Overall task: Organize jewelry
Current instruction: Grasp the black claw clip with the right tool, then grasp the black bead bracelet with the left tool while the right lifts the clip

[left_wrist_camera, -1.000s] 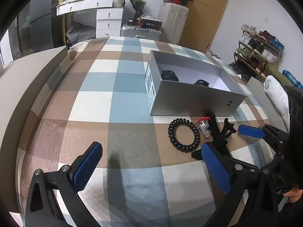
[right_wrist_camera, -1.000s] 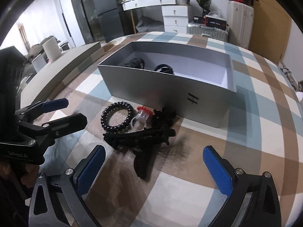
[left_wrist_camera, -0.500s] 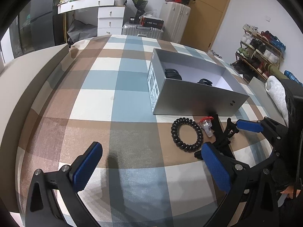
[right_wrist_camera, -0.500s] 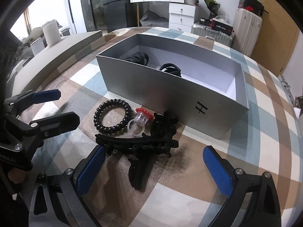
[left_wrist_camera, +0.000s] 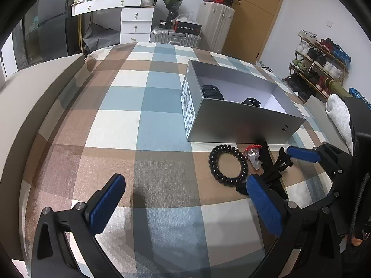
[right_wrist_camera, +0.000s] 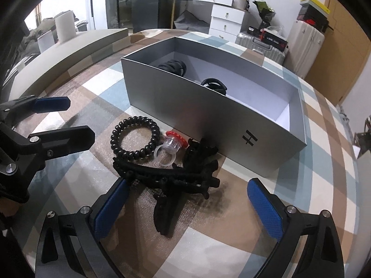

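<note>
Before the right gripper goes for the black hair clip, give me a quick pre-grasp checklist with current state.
1. right gripper open, nothing held: ok.
2. black hair clip between its fingers: ok, clip lies nearer the left one.
3. Clip free of neighbours: not ok, the clear ring with red top and black coil hair tie lie against it.
4. left gripper out of the way: ok, open and off to the side.
5. grey box has room: ok, two dark items at one end, rest bare.
6. Clip's own jaws shut: cannot tell.
</note>
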{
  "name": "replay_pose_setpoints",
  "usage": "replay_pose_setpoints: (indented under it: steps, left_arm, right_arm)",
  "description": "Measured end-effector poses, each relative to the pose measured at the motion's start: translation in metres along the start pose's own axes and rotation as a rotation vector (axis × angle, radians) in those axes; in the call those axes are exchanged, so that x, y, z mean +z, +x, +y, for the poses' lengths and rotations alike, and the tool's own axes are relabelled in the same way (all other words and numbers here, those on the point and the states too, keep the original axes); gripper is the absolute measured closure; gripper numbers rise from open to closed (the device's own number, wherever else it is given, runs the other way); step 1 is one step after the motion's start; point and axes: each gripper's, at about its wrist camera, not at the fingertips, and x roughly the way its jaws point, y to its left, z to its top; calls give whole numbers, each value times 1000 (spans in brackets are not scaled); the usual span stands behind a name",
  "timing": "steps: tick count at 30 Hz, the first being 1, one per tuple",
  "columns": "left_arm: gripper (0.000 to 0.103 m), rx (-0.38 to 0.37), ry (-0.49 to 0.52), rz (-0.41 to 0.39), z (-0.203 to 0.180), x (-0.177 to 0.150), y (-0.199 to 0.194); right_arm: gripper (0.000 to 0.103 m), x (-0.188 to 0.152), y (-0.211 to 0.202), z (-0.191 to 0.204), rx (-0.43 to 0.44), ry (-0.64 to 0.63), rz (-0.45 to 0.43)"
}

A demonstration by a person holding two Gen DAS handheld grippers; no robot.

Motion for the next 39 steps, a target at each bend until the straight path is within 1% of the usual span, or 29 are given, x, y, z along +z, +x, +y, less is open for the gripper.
replay_pose_setpoints:
  steps: [2, 3, 4, 5, 10, 13, 19, 21, 24, 27, 31, 32, 33, 35, 36, 38, 39]
  left_arm:
    - [1, 0, -1, 1, 0, 0, 0]
    - [1, 0, -2, 2, 0, 0, 0]
    - [1, -1, -1, 2, 0, 0, 0]
    - [1, -2, 0, 3, 0, 0, 0]
    - [1, 0, 4, 7, -3, 1, 1]
    - [1, 1, 6, 9, -3, 1, 1]
    - [1, -1, 12, 25, -8, 1, 6]
    - [1, -7, 15, 40, -10, 1, 9]
    - [1, -16, 21, 58, -14, 1, 14]
    - [1, 8, 35, 67, -18, 2, 18]
    - [2, 5, 11, 73, -14, 5, 19]
    - [3, -2, 9, 70, -13, 6, 18]
    - [8, -7, 14, 67, -14, 7, 18]
    - [20, -2, 25, 73, -16, 8, 19]
    - [24, 3, 36, 73, -17, 8, 20]
    - [42, 4, 55, 74, -21, 10, 21]
    - [45, 4, 63, 75, -22, 11, 23]
  right_arm:
    - [18, 0, -1, 1, 25, 0, -4]
    - [22, 0, -2, 1, 42, 1, -7]
    - [31, -1, -3, 1, 52, 2, -10]
    - [33, -1, -3, 1, 71, 5, -11]
    - [33, -5, -6, 1, 78, -1, -24]
    - [33, -7, -12, -1, 88, 10, -48]
    - [33, -16, -34, -18, 116, 103, -126]
    - [33, -20, -41, -28, 131, 154, -149]
    - [33, -25, -45, -39, 137, 213, -166]
    - [33, -31, -50, -50, 143, 261, -184]
    - [33, -34, -55, -58, 135, 299, -196]
    - [33, -35, -56, -59, 132, 306, -198]
    - [33, -35, -57, -60, 132, 310, -200]
    - [33, -36, -58, -60, 128, 312, -202]
    - [33, -36, -58, -60, 125, 312, -204]
    - [33, -36, -56, -59, 130, 311, -200]
    - [33, -36, -55, -59, 130, 310, -201]
